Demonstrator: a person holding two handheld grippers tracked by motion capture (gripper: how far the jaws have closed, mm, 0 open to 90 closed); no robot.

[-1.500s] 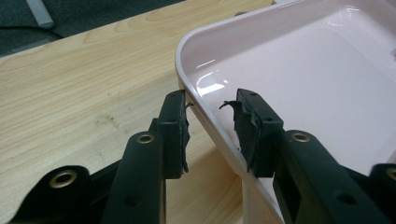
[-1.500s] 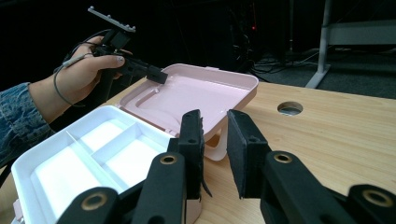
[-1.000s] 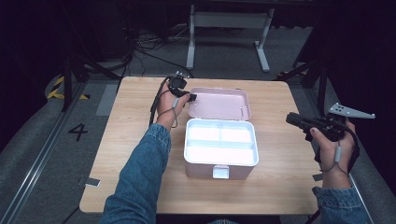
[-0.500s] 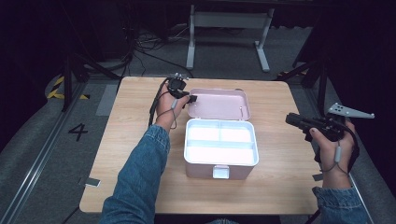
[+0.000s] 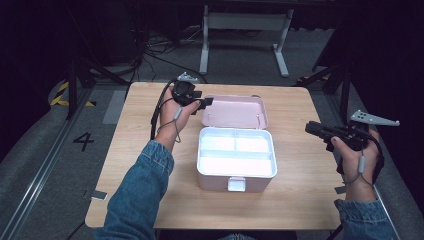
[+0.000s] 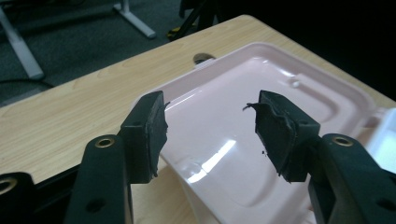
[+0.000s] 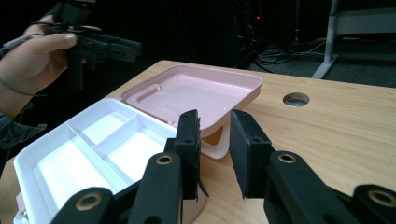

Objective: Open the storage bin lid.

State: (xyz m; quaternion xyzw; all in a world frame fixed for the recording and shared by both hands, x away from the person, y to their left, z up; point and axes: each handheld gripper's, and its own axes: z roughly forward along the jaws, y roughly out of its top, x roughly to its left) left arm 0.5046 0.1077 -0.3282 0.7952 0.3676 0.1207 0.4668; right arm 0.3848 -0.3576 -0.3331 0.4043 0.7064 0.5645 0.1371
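A pink storage box [image 5: 215,181] stands open in the middle of the wooden table [image 5: 300,200]. Its white divided tray [image 5: 235,157] is empty, and the pink lid [image 5: 235,111] lies folded back flat behind it. My left gripper [image 5: 209,102] hovers at the lid's left corner. In the left gripper view it [image 6: 210,123] is open wide over the glossy lid [image 6: 224,154], holding nothing. My right gripper [image 5: 308,127] is held off the box's right side. In the right gripper view it [image 7: 215,149] is open by a narrow gap, empty, facing the tray [image 7: 70,154] and lid [image 7: 196,91].
A white latch [image 5: 236,184] sticks out of the box's front wall. A round cable hole [image 7: 296,99] is cut in the tabletop behind the lid. A metal desk frame [image 5: 245,30] and cables lie on the dark floor beyond the table.
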